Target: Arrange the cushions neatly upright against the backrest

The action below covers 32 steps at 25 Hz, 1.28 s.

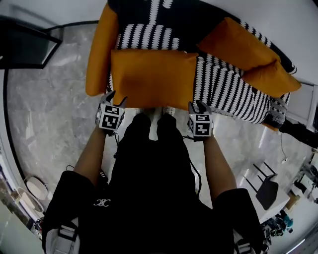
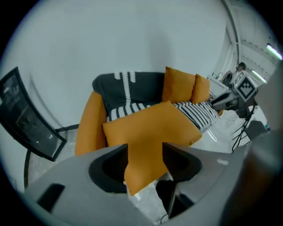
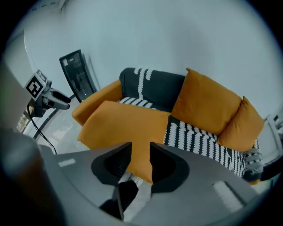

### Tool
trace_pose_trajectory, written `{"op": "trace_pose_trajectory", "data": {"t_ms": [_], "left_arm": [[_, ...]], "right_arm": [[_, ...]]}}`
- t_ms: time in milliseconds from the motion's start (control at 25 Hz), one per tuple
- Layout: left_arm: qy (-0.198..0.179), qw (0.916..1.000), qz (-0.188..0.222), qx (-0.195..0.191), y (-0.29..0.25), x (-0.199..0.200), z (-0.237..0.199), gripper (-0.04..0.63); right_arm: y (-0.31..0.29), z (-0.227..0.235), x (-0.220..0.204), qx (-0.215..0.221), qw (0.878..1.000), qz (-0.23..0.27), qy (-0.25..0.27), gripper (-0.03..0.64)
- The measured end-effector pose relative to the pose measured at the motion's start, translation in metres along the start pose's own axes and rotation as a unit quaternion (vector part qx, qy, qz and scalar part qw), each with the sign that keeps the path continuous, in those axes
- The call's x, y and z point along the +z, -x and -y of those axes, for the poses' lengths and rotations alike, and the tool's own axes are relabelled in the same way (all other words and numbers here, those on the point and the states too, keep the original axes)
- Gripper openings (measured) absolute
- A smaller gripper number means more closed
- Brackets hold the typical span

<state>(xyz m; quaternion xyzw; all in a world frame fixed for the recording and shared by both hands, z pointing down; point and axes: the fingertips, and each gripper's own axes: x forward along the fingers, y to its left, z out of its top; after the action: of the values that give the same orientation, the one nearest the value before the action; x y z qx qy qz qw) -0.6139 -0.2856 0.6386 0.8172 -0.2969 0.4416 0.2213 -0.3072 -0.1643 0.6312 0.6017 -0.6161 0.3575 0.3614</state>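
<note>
A large orange cushion [image 1: 151, 79] lies flat across the front left of the striped sofa seat [image 1: 228, 92]. Two more orange cushions, a big one [image 1: 236, 44] and a small one [image 1: 271, 78], lean at the sofa's right end. My left gripper [image 1: 115, 97] hovers at the flat cushion's near left corner, jaws open. My right gripper [image 1: 197, 105] is at its near right corner, jaws open more narrowly. In the left gripper view the cushion [image 2: 150, 126] shows through the gap, and likewise in the right gripper view [image 3: 124, 126]. Neither gripper's pads press on it.
The sofa has an orange left armrest [image 1: 99, 49] and a dark backrest [image 1: 184, 15]. A black framed panel [image 1: 25, 44] stands on the marble floor at the left. The person's legs and shoes [image 1: 156, 116] are just before the sofa. A black chair [image 1: 268, 191] stands at the lower right.
</note>
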Motion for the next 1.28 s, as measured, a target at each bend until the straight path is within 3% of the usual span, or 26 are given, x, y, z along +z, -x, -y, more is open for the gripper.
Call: {"op": "trace_pose_trajectory", "data": {"t_ms": [120,280,400,600,800,920,1080,1280], "left_arm": [[-0.011,0.9981,-0.054,-0.027,-0.03,-0.046,0.006,0.271],[0.011,0.9951,-0.096,-0.023,-0.065,-0.101,0.004,0.292],[0.024,0.9929,-0.115,-0.017,-0.084,-0.143,0.002,0.314],[0.032,0.9898,-0.139,-0.01,-0.113,-0.189,-0.016,0.326],[0.001,0.9875,-0.157,-0.013,-0.138,-0.235,-0.021,0.331],[-0.002,0.9859,-0.167,0.008,-0.152,-0.25,-0.032,0.326],[0.016,0.9871,-0.158,0.021,-0.163,-0.248,-0.035,0.194],[0.027,0.9899,-0.137,0.023,-0.157,-0.235,-0.028,0.083]], "right_arm": [[-0.023,0.005,-0.046,-0.008,0.998,-0.053,0.011,0.164],[-0.062,0.012,-0.093,-0.007,0.993,-0.108,0.047,0.199],[-0.088,0.019,-0.133,-0.008,0.985,-0.153,0.078,0.222],[-0.128,0.037,-0.175,-0.027,0.978,-0.192,0.076,0.25],[-0.141,0.045,-0.211,-0.041,0.97,-0.221,0.088,0.256],[-0.151,0.047,-0.224,-0.038,0.969,-0.229,0.088,0.244],[-0.167,0.05,-0.22,-0.031,0.974,-0.207,0.086,0.204],[-0.168,0.049,-0.21,-0.034,0.976,-0.188,0.102,0.054]]}}
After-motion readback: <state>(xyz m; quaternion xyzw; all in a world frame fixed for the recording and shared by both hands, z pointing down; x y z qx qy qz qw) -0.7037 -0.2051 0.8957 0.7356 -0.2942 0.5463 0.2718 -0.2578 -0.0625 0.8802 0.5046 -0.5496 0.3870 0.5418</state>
